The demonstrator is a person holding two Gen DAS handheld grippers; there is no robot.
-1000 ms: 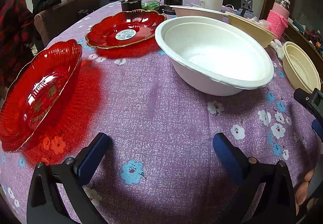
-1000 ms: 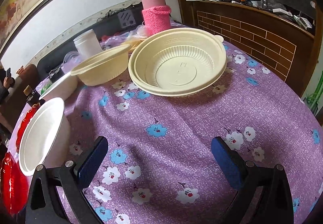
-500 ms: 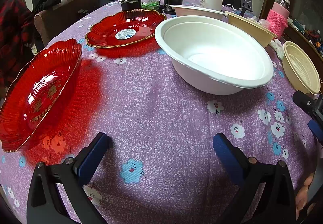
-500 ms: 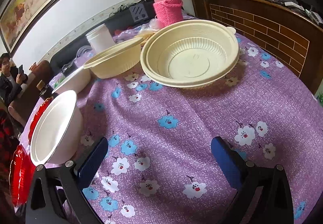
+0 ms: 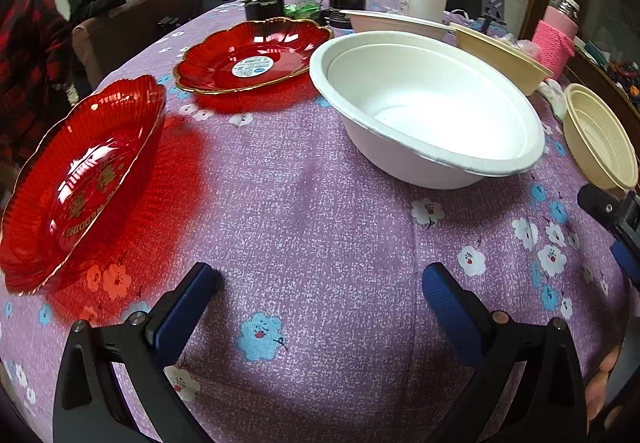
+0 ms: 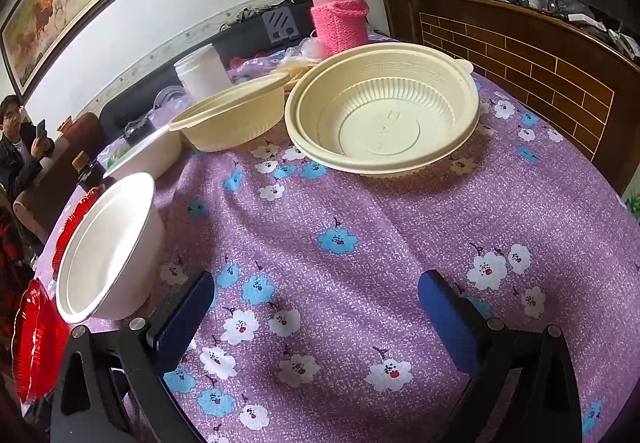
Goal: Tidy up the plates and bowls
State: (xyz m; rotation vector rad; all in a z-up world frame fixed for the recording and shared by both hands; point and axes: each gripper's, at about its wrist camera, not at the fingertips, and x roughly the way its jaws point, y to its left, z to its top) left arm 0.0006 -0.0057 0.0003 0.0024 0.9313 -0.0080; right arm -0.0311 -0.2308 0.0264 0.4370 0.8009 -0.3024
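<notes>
Left wrist: white bowl (image 5: 432,115), glossy red plates (image 5: 80,179); both tongs (image 5: 318,285) (image 6: 314,293) spread wide, empty.

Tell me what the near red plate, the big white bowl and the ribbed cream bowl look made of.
Red plate: translucent glossy plastic or glass, casting a red glow on the cloth.
White bowl: matte, probably moulded pulp or foam, with a soft rim.
Cream bowl: thin moulded plastic, likely disposable, with a ribbed wall.

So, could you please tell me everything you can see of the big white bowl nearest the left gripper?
The white bowl is round, deep and matte, seemingly foam or paper pulp, with a rolled rim and a stepped inner wall. It is empty and upright on the purple floral tablecloth, apart from both red plates and the cream bowls. Neither gripper touches it.
</notes>
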